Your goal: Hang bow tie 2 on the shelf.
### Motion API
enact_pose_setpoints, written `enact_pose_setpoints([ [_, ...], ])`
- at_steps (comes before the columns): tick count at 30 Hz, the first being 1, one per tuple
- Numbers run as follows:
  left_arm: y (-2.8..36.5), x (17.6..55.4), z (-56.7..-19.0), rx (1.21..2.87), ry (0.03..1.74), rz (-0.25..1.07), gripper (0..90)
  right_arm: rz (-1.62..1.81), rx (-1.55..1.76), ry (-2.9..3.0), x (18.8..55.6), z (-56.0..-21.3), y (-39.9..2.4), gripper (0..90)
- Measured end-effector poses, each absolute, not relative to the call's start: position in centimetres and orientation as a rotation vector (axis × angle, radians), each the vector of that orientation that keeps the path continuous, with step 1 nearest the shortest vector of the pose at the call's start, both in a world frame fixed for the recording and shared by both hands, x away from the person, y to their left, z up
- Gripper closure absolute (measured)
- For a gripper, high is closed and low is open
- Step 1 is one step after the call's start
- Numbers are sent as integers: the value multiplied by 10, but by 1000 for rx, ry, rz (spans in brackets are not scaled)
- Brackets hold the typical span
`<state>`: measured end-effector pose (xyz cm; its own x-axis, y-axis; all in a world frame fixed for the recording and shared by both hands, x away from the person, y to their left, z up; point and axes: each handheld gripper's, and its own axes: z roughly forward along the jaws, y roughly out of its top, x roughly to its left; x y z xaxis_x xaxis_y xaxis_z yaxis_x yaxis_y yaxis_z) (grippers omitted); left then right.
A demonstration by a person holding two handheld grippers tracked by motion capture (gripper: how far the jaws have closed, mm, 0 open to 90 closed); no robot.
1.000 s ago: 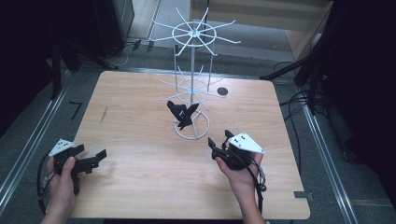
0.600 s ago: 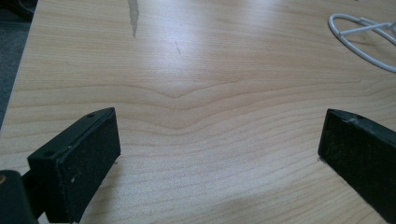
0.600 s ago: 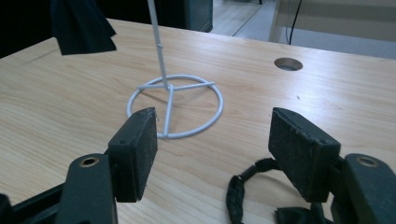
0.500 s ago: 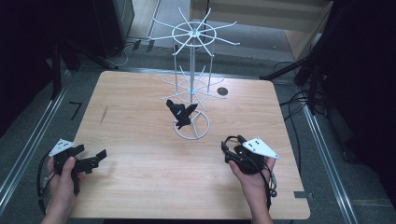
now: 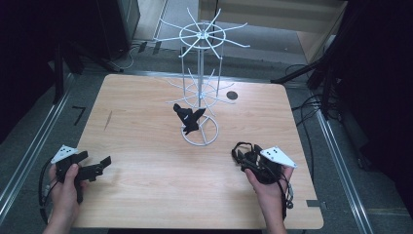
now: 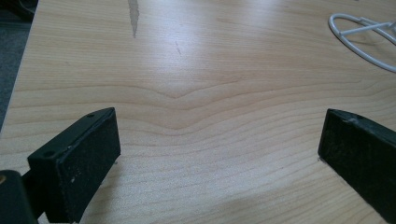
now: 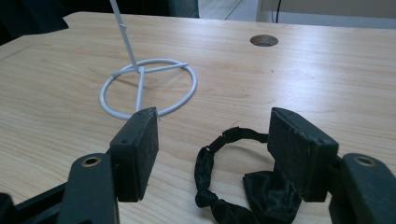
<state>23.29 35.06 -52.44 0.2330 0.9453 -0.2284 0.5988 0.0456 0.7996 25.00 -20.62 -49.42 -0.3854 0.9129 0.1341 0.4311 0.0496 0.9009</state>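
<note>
A white wire rack point(image 5: 200, 73) stands mid-table on a ring base point(image 5: 200, 132); a black bow point(image 5: 189, 118) hangs from its lower tier. At the front right, my right gripper point(image 5: 242, 157) is open and low over the table. A black hair band with a bow point(image 7: 204, 169) lies on the wood between its jaws, untouched by the pads as far as I can see; the band point(image 5: 239, 147) peeks out ahead of the jaws from above. The ring base point(image 7: 194, 86) sits just beyond. My left gripper point(image 5: 101, 164) rests open at the front left over bare wood, jaws wide point(image 6: 219, 135).
A round cable hole point(image 5: 232, 95) lies behind the rack to the right. A dark streak point(image 5: 107, 120) marks the wood on the left. Metal rails run along both sides of the table, with cables on the floor at the right.
My right gripper has drawn back to the right and toward the near edge. The left gripper has stayed put.
</note>
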Motion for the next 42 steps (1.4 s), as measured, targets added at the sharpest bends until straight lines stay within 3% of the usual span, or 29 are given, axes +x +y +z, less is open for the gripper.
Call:
enact_pose_setpoints([
  [33,351,233,-525,1647,1466,503,0,1100,1623,1929,260,-533,-231,389],
  [42,351,233,-525,1646,1467,503,0,1079,1623,1967,260,-539,-229,450],
])
